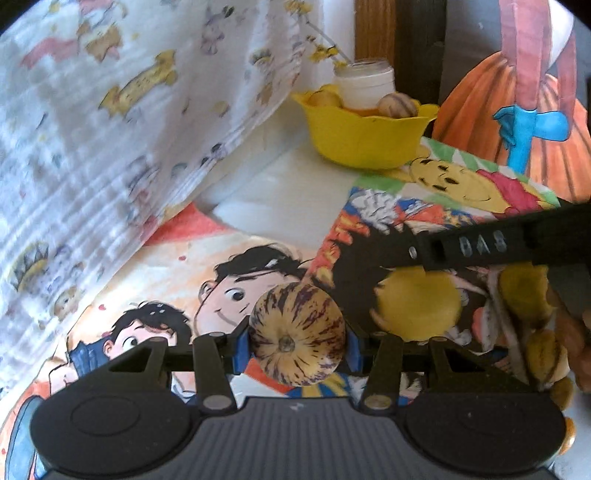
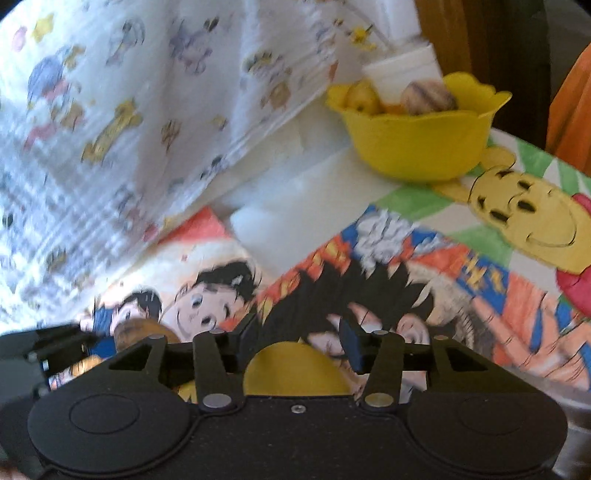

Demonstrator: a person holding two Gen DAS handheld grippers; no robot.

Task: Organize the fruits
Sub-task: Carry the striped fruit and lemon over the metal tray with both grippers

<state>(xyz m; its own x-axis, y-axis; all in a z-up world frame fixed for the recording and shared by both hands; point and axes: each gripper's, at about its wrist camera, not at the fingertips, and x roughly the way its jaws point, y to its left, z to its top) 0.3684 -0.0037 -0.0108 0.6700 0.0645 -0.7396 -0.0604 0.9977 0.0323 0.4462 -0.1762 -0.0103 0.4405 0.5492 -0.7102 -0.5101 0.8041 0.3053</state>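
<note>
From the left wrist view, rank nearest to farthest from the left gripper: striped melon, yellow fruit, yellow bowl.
1. Striped round melon: clamped by the left gripper.
2. Smooth yellow fruit: on the table, right.
3. Yellow scalloped plastic bowl: far back, right of centre.

White tabletop (image 1: pixel 295 184), bare patch at centre, mostly covered by cartoon-print sheets (image 1: pixel 229 280): children's faces at 7 o'clock, a yellow bear (image 2: pixel 532 218) at 3 o'clock. Patterned white cloth (image 1: pixel 110 110) with small animal figures hangs from 10 to 12 o'clock, its lower edge meeting the table. Wooden post (image 1: pixel 373 29) at 1 o'clock, dark gap beside it. Orange painted pumpkin panel (image 1: pixel 498 103) at 2 o'clock. Soft daylight, bluish.
</note>
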